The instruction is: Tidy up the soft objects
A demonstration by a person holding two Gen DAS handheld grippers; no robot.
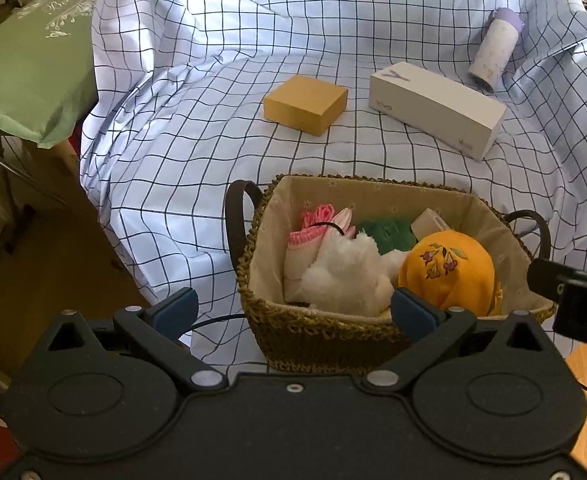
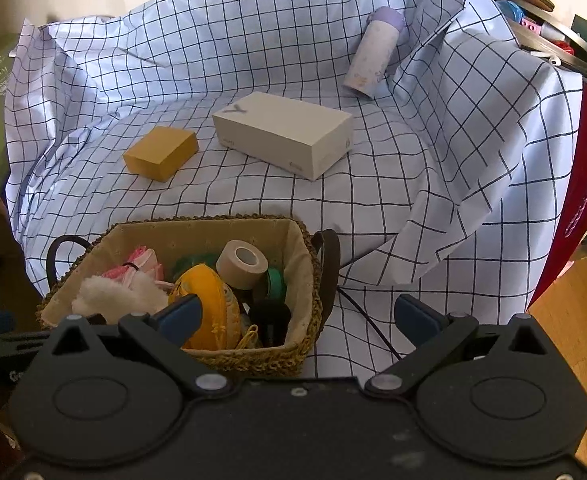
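A woven basket point(image 1: 317, 340) point(image 2: 253, 360) with dark handles sits at the near edge of the checked cloth. Inside lie a white fluffy toy point(image 1: 349, 272) point(image 2: 113, 292), an orange embroidered pouch point(image 1: 449, 268) point(image 2: 209, 304), a pink and white cloth point(image 1: 313, 228) point(image 2: 141, 264), something green point(image 1: 385, 232) and a beige tape roll point(image 2: 243, 260). My left gripper point(image 1: 293, 312) hangs open just before the basket's near rim, holding nothing. My right gripper point(image 2: 297, 316) is open too, over the basket's right end, empty. The right gripper's body shows at the left wrist view's right edge point(image 1: 573, 296).
On the checked cloth point(image 1: 213, 140) point(image 2: 413, 184) beyond the basket lie a yellow box point(image 1: 305, 104) point(image 2: 161, 152), a white phone box point(image 1: 433, 108) point(image 2: 285, 136) and a lilac bottle point(image 1: 493, 48) point(image 2: 373, 52) on its side. A green cushion point(image 1: 25, 72) sits left; clutter point(image 2: 541, 24) far right.
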